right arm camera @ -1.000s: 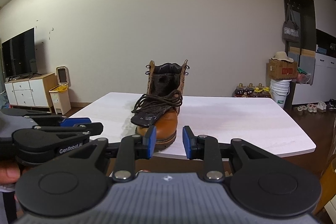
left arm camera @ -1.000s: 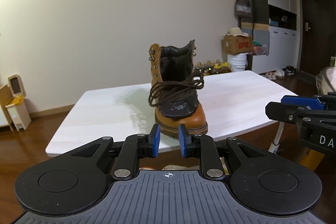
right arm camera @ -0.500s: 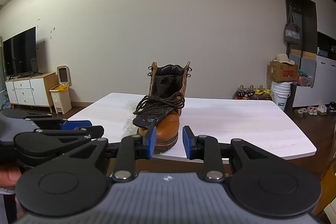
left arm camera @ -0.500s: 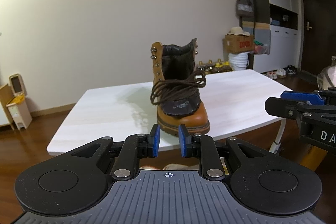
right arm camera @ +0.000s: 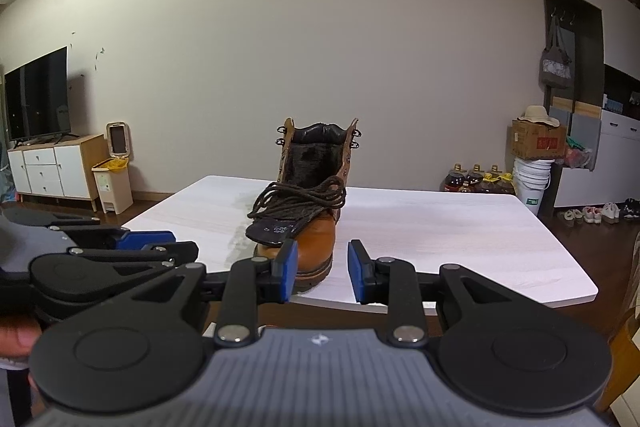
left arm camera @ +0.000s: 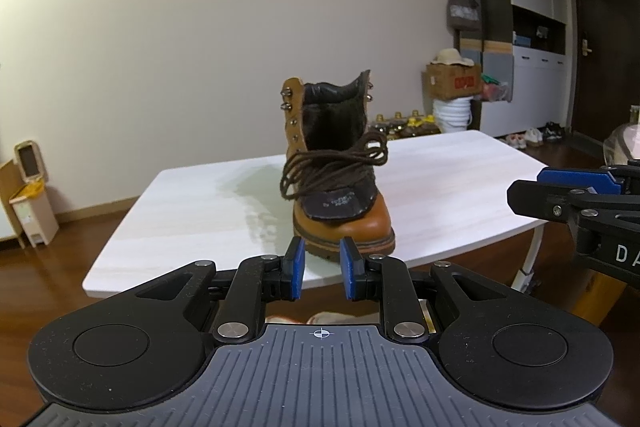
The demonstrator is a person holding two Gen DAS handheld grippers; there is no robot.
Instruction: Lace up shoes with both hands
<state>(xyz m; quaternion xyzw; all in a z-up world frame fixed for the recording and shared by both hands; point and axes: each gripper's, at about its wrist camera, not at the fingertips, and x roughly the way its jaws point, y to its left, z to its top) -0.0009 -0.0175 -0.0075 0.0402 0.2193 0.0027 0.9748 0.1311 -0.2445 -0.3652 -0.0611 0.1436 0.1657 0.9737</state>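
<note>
Our left gripper (left arm camera: 322,269) and right gripper (right arm camera: 319,271) both hang short of the white counter (left arm camera: 460,187), each with its blue pads apart and holding nothing. Just ahead of them the tan boot (left arm camera: 340,187) stands upright near the counter's front edge, toe toward us. Its tongue is folded forward, and the dark laces (left arm camera: 332,167) lie piled loose on it.

You are viewing a boot (left arm camera: 343,223) in smooth tan leather showing a slight sheen, its tongue lying matt and dark under rough woven laces (left arm camera: 332,167). Beneath the boot, the table (left arm camera: 460,187) is showing a pale wood-grain finish. Matt black plastic is forming the left gripper (left arm camera: 322,269).
</note>
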